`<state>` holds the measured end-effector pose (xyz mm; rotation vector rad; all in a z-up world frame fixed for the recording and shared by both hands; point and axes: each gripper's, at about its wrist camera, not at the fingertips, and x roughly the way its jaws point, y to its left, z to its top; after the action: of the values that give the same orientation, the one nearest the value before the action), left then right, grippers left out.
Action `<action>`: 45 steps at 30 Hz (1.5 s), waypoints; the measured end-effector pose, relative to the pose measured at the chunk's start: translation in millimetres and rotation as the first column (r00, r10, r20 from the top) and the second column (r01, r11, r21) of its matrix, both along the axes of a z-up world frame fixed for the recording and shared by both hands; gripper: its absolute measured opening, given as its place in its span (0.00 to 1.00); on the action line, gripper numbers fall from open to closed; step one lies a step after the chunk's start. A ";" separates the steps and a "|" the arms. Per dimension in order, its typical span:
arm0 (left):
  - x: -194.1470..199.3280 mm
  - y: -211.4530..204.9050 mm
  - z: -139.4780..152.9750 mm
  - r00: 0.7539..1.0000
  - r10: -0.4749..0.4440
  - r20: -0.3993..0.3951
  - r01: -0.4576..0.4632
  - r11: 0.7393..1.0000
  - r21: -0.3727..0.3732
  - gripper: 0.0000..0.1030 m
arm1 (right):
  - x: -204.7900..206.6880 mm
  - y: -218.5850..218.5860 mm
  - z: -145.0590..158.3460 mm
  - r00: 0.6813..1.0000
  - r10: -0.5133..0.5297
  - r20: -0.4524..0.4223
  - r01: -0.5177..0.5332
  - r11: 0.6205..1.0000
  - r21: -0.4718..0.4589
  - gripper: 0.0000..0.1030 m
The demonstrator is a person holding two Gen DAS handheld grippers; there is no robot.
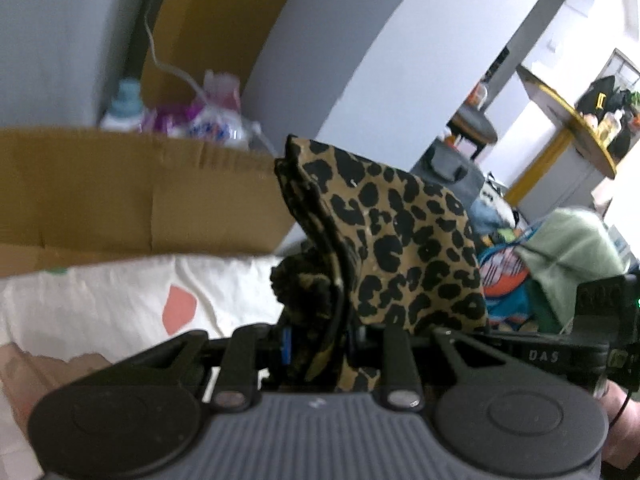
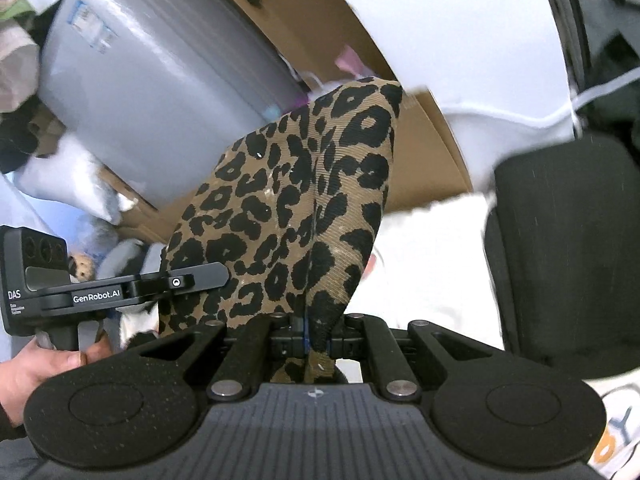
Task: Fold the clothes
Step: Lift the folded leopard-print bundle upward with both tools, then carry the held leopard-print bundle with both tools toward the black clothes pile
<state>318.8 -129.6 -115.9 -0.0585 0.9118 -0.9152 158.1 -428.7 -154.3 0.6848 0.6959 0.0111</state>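
Jaws of both grippers are clamped on the same leopard-print garment (image 1: 400,232): the left gripper (image 1: 320,344) bites a thick bunched wad of it, the right gripper (image 2: 312,336) pinches a thinner folded edge nearly flat. From each camera the cloth stands up in front of the fingers, raised in the air above the white bedding (image 1: 100,300) with pink blotches; how much hangs below is hidden by the gripper bodies.

My reading is that the garment is being held up to shake it out and find its shape before a fold. To do this well, keep both grips firm and level with each other, so the fabric hangs as one flat sheet rather than a twist. Spread the hands apart until the top edge between them is taut. The left hold looks bulky, so several layers may be caught there; a regrip on a single corner may be needed once the cloth is laid down. Lower it onto a bare patch of bedding, clear of the cardboard box (image 1: 140,196) and the pile of clothes (image 1: 552,252) at the side.
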 end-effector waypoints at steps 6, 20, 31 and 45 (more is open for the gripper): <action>-23.6 0.4 65.0 0.997 0.062 0.054 -0.060 0.997 -0.042 0.25 | -3.7 1.4 66.6 0.998 0.021 0.062 -0.017 0.998 -0.053 0.05; -95.3 3.7 178.9 0.980 0.135 0.147 -0.114 0.983 -0.145 0.25 | -47.1 7.0 217.5 0.984 0.042 0.172 -0.013 0.986 -0.163 0.05; -138.7 -18.0 231.0 0.976 0.152 0.158 -0.112 0.965 -0.236 0.25 | -99.5 1.0 309.0 0.978 0.037 0.206 0.019 0.965 -0.263 0.05; -174.1 -72.3 243.9 0.983 0.117 0.143 -0.069 0.951 -0.301 0.25 | -159.5 -46.5 363.0 0.975 0.039 0.220 0.037 0.943 -0.330 0.05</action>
<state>144.7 -201.9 128.0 -0.2793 0.6127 -0.9473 -1.5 -475.2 208.6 0.3503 0.4650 -0.0273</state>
